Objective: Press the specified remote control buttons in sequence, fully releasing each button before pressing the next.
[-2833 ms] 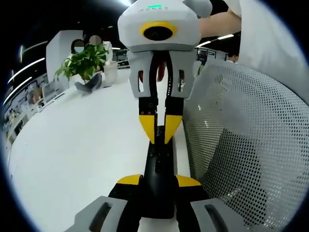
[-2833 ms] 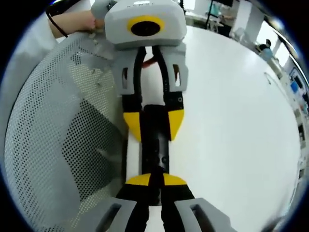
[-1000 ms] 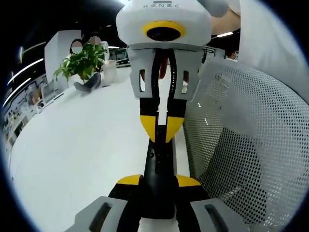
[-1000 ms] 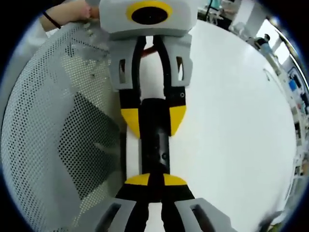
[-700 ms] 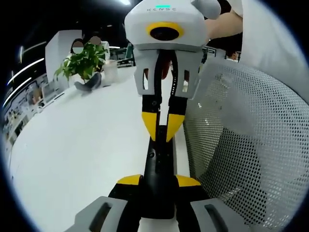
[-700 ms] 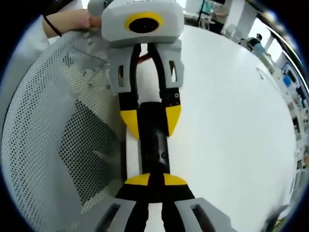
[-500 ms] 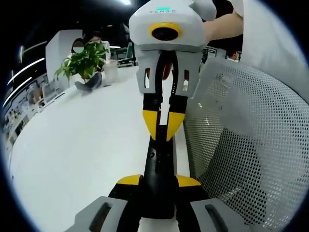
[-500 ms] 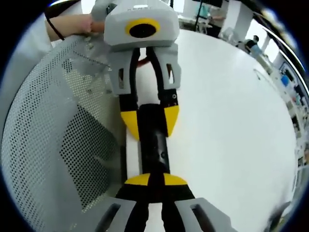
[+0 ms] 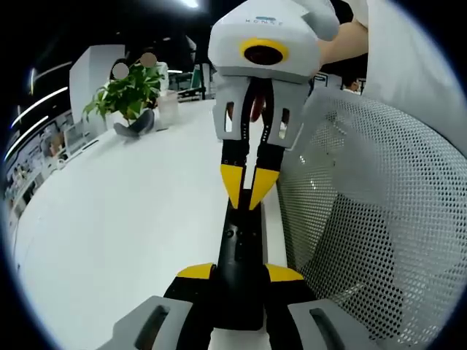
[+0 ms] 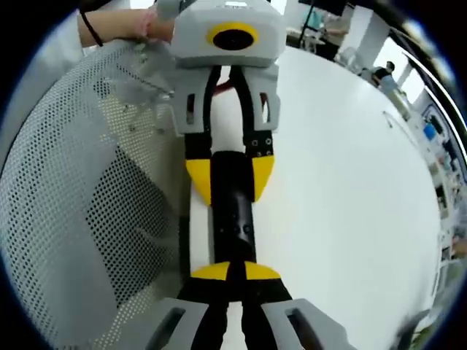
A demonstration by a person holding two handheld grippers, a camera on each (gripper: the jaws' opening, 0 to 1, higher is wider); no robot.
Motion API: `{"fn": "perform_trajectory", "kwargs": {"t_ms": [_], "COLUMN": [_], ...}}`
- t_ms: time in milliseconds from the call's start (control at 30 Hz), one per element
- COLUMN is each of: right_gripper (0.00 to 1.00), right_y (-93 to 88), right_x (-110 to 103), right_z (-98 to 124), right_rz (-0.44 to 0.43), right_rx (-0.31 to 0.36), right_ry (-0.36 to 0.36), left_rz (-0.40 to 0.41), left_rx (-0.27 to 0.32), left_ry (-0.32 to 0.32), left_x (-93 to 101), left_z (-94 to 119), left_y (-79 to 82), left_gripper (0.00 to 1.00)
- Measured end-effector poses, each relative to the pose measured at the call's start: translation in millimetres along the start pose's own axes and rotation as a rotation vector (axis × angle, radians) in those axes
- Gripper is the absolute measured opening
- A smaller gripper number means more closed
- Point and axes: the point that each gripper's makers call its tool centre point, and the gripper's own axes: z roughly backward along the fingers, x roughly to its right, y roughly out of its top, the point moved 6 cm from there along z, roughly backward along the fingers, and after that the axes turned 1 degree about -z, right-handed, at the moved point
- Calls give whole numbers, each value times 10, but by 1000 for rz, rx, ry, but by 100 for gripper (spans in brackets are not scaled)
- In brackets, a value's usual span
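Faintly, "XENSE" on right hand-held gripper (image 9: 248, 191) — remote (image 9: 239, 251) clamped

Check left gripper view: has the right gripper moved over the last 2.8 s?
Yes. Against the potted plant, which stayed put, the right gripper shifted rightward and its yellow tips backed up the remote.

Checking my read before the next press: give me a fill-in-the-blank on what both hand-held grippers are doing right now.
1. The black remote is clamped in the ____ hand-held gripper.
2. The right hand-held gripper meets the remote's far end with its jaws ____.
3. Beside the white table stands a white ____ chair.

Missing words: left; shut; mesh.
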Motion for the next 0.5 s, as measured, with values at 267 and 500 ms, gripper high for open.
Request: {"fn": "perform_trajectory", "kwargs": {"t_ms": [267, 500], "right_gripper": [1, 1], "right_y": [-29, -62], "right_x": [2, -52], "right_z": [14, 29], "right_rz": [-13, 1], "right_rx": [55, 102], "right_ry": [-13, -75], "left_rz": [-1, 2], "left_rx": [2, 5], "left_ry": [-3, 0], "left_x": [-1, 2], "left_z": [0, 1], "left_y": [-1, -2], "left_gripper": [25, 25]}}
